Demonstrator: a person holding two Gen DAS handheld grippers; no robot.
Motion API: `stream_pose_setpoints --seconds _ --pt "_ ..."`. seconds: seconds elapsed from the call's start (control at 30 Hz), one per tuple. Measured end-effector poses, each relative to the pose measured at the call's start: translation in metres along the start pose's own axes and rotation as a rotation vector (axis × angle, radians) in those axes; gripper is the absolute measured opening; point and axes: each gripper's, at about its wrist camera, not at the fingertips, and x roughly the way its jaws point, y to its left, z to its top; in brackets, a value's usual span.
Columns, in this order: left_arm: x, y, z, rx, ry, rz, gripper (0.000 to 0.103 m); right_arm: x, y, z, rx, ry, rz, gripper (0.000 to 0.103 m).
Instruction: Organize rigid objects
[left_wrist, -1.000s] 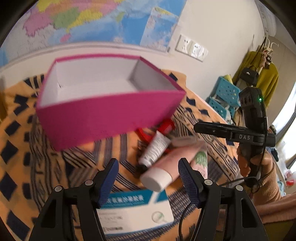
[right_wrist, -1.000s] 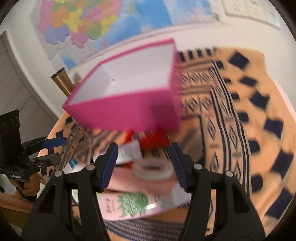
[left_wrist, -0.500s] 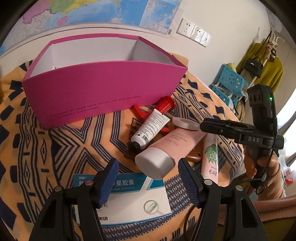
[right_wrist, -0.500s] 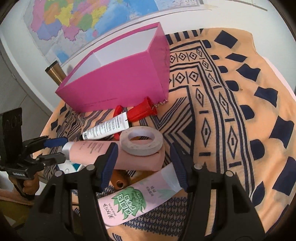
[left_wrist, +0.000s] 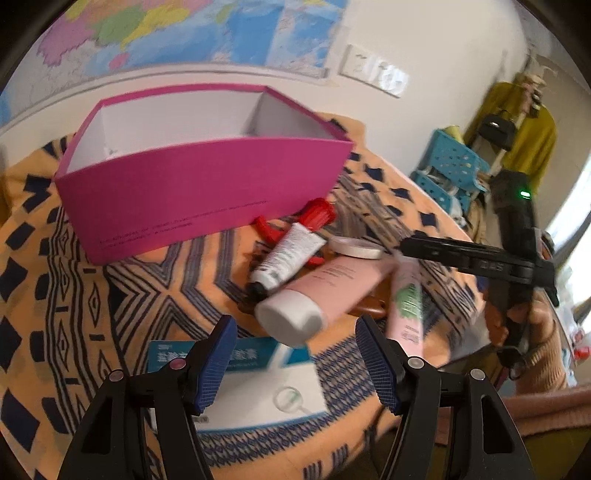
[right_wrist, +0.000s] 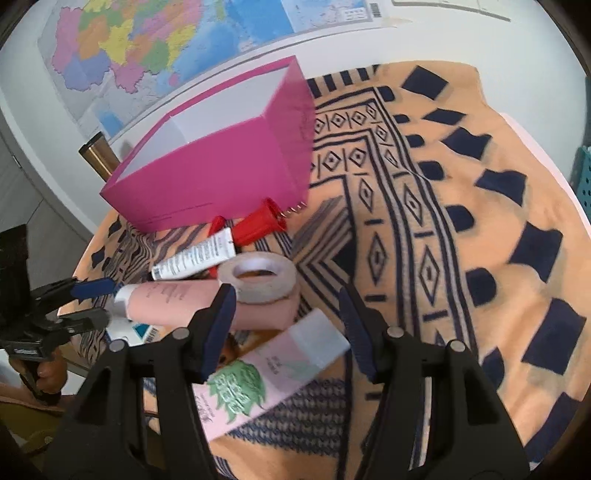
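Observation:
An open pink box (left_wrist: 207, 192) stands empty on the patterned cloth; it also shows in the right wrist view (right_wrist: 221, 162). In front of it lie a white tube with a red cap (left_wrist: 291, 251), a pink bottle with a white cap (left_wrist: 325, 288), a roll of tape (right_wrist: 258, 277), a pink tube with a green print (right_wrist: 269, 376) and a white and teal carton (left_wrist: 255, 384). My left gripper (left_wrist: 295, 362) is open and empty above the carton, just short of the pink bottle. My right gripper (right_wrist: 284, 332) is open and empty over the tape and the green-print tube.
The cloth (right_wrist: 443, 221) covers a round table against a white wall with a map. A brass cylinder (right_wrist: 96, 158) stands behind the box. Blue plastic crates (left_wrist: 450, 170) and hanging clothes stand off the table's far side.
Both grippers have dropped closer to the pile of tubes and stayed open. The pink box and the other objects have not moved.

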Motion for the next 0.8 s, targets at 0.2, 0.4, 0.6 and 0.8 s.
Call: stream_pose_setpoints --seconds 0.2,0.4,0.6,0.8 --pt "0.015 -0.027 -0.013 0.087 0.087 -0.126 0.068 0.003 -0.010 -0.010 0.029 0.009 -0.019 0.060" --pt "0.043 -0.050 -0.026 0.152 0.203 -0.145 0.066 0.009 -0.016 -0.022 0.063 0.028 0.003 0.060" --pt "0.058 -0.062 -0.031 0.184 0.228 -0.058 0.050 0.004 -0.014 -0.036 0.121 0.022 0.031 0.053" --pt "0.058 -0.056 -0.026 0.146 0.189 0.024 0.050 -0.003 -0.015 -0.043 0.207 -0.009 0.023 0.049"
